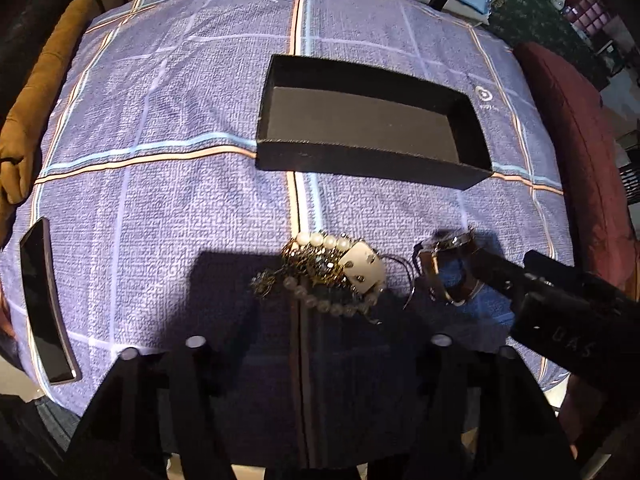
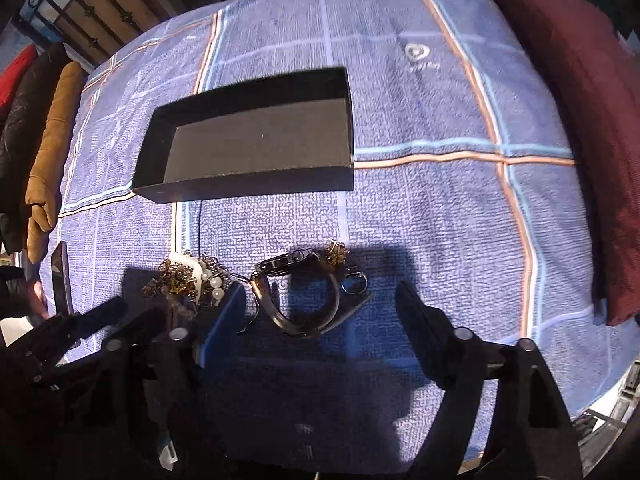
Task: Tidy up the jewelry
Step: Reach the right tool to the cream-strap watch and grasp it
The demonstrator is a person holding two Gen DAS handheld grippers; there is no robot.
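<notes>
Right wrist view puts my right tool (image 2: 320, 312) with fingers apart around the watch (image 2: 298, 292), not yet pressing it, on the checked cloth (image 2: 420, 208) in front of the empty black box (image 2: 256, 136). It looks stiff and fairly light, its metal slippery, so I'd pinch the strap rather than the glass face. My left tool (image 1: 316, 344), also apart, hangs over the tangle of pearls and chains (image 1: 324, 276), which I judge limp, snag-prone and best gathered at its thickest part.

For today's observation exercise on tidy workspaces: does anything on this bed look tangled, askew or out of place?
Yes. The pearl strand lies knotted into a heap with gold chains instead of laid out separately. Beside it, a wristwatch rests tipped on its side. The black box meant for them sits empty and slightly crooked to the blanket's stripes.
</notes>
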